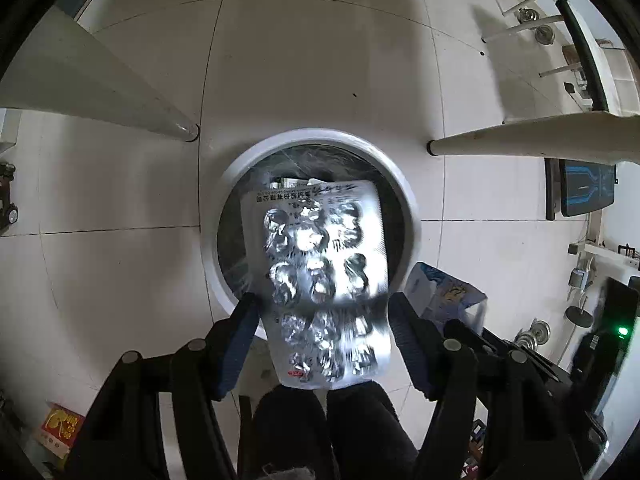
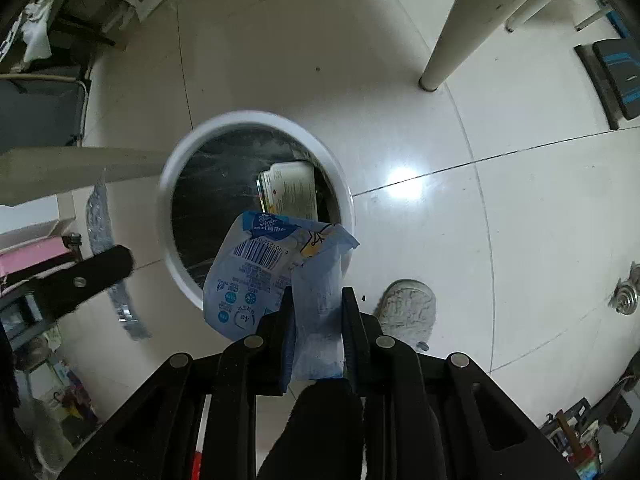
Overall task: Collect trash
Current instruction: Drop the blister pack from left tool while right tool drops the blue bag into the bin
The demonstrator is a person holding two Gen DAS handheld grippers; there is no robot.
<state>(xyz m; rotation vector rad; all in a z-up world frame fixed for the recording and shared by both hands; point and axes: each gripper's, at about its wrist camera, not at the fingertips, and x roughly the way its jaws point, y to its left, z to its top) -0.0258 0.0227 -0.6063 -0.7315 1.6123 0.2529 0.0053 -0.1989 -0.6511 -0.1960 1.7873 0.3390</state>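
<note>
bins: 1 (image 1: 316, 140) | blister packs: 1 (image 1: 320, 264) | blue wrappers: 1 (image 2: 256, 272) | grippers: 2 (image 1: 320, 312) (image 2: 316, 300)

White table legs (image 1: 520, 145); grey slipper (image 2: 408, 306); tiled floor (image 2: 500, 240)

Bin (image 1: 404, 196): stood on the floor between two table legs (image 1: 176, 128).
Blister pack (image 1: 320, 264): hung above the bin mouth, between the left gripper (image 1: 320, 312) fingers.
Wrapper (image 2: 276, 272): over the bin's near rim, in the right gripper (image 2: 316, 312).
Box (image 2: 290, 190): lay inside the bin.
Shoe (image 2: 408, 304): on the floor right of the bin.
</note>
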